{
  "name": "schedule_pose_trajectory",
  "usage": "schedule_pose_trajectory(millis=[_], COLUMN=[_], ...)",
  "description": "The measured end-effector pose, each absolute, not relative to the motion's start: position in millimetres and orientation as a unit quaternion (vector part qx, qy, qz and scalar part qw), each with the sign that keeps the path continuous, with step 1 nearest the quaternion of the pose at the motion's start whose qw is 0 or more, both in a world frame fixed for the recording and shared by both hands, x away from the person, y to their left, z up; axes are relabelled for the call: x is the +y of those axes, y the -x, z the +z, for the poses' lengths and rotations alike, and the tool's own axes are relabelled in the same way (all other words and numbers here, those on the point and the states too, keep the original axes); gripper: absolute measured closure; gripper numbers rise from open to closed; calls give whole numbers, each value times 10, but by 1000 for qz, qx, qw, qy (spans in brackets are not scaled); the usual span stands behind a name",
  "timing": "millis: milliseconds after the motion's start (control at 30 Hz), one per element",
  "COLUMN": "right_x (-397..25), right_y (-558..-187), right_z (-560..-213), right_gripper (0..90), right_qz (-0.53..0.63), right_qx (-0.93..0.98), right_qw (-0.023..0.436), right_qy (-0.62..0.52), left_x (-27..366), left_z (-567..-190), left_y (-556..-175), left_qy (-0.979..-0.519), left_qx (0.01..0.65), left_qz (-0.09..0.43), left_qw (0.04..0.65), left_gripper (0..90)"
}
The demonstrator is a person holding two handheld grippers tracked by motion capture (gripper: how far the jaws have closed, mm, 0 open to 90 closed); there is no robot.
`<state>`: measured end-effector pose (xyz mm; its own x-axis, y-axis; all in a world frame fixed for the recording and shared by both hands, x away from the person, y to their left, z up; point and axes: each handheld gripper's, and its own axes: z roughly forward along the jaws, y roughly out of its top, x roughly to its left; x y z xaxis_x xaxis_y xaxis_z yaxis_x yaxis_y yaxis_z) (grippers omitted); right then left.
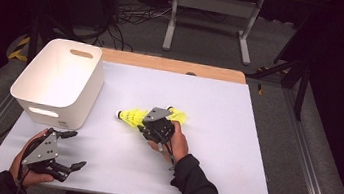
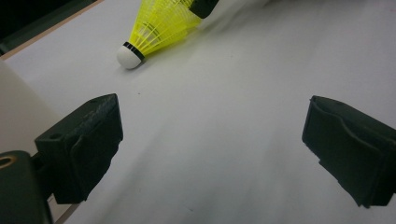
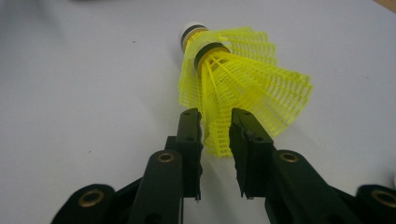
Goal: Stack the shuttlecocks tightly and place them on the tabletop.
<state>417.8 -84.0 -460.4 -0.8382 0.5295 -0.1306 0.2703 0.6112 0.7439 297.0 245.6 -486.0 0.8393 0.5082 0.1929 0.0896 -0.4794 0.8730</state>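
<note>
A yellow mesh shuttlecock (image 1: pixel 130 116) with a white cork lies on the white mat, cork pointing left. My right gripper (image 1: pixel 153 123) is shut on the rim of its skirt. In the right gripper view the jaws pinch the yellow mesh (image 3: pixel 219 135), and the shuttlecock (image 3: pixel 233 79) points away with its cork farthest off. Two black bands show behind the cork, so it may be two nested; I cannot tell. A second yellow shuttlecock (image 1: pixel 178 114) lies just right of the gripper. My left gripper (image 1: pixel 76 149) is open near the mat's front-left corner, its jaws wide apart over bare mat (image 2: pixel 210 135), facing the shuttlecock (image 2: pixel 154 28).
A white plastic bin (image 1: pixel 59 81) with handle slots stands at the left of the mat (image 1: pixel 233 150), just beyond the left gripper. A wooden table edge (image 1: pixel 174 65) runs along the back. Metal table legs and cables are on the floor behind.
</note>
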Motion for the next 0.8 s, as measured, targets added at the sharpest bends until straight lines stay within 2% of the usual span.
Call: schedule_pose_trajectory(millis=[267, 600, 800], right_x=[-979, -1315, -1501], right_y=[-4000, -3706, -3582], right_z=[-4442, -4087, -3981], right_gripper=[595, 530, 481], right_qz=[407, 434, 447], right_qx=[864, 839, 826], right_qw=[199, 266, 284], right_qy=[-222, -194, -195], left_x=[2450, 2449, 2446], left_z=[-4861, -4856, -4844], left_y=[-2973, -2971, -2964], left_qy=[-832, -830, -828], left_qx=[180, 183, 181], left_qz=[219, 223, 226], left_qw=[476, 478, 480], left_gripper=[59, 58, 57])
